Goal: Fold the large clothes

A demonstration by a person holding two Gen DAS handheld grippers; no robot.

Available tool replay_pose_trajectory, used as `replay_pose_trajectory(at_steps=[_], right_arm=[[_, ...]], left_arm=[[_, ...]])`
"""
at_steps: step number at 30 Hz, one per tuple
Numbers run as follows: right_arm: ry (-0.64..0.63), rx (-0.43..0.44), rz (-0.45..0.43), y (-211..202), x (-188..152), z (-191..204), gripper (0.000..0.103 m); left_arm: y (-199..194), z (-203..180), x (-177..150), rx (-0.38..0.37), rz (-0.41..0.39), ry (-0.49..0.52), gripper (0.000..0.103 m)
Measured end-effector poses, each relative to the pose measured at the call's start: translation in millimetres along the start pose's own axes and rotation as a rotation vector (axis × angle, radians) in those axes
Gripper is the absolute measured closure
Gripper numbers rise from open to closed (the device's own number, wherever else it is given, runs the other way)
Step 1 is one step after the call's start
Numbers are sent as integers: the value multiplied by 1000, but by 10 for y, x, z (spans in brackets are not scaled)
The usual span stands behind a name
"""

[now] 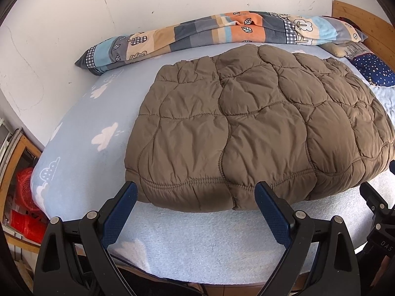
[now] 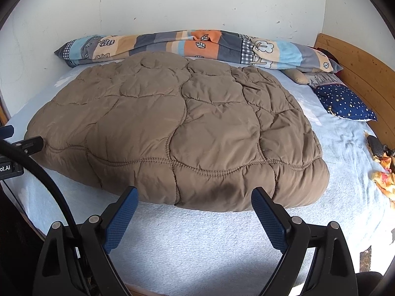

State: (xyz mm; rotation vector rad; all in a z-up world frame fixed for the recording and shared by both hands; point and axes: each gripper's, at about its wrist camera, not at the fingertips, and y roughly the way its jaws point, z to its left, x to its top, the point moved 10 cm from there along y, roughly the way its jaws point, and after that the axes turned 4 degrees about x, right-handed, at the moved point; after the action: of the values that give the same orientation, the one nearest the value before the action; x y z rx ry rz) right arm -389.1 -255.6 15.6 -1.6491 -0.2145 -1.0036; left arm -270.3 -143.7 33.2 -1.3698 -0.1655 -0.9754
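A brown quilted puffy garment [image 1: 246, 128] lies folded into a thick bundle in the middle of the bed; it shows the same way in the right wrist view [image 2: 177, 133]. My left gripper [image 1: 196, 190] is open just in front of the garment's near hem, with nothing between its blue pads [image 1: 118, 218]. My right gripper [image 2: 195, 194] is also open at the near hem, further right along it, and holds nothing. Part of the right gripper [image 1: 377, 212] shows at the right edge of the left wrist view.
The bed has a light blue sheet with white clouds [image 1: 98, 113]. A rolled patchwork blanket [image 1: 222, 32] lies along the white wall. A navy starred pillow [image 2: 345, 102] and a wooden headboard [image 2: 358, 69] sit at the right. Crumpled orange cloth [image 2: 382, 175] lies at the right edge. Red crates [image 1: 24, 202] stand beside the bed.
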Motion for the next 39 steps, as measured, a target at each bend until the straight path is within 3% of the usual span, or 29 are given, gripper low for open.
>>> replay_pose_trajectory(at_steps=[39], right_arm=[[-11, -14, -9, -35, 8, 5, 8]], left_arm=[[35, -14, -28, -5, 26, 9, 8]])
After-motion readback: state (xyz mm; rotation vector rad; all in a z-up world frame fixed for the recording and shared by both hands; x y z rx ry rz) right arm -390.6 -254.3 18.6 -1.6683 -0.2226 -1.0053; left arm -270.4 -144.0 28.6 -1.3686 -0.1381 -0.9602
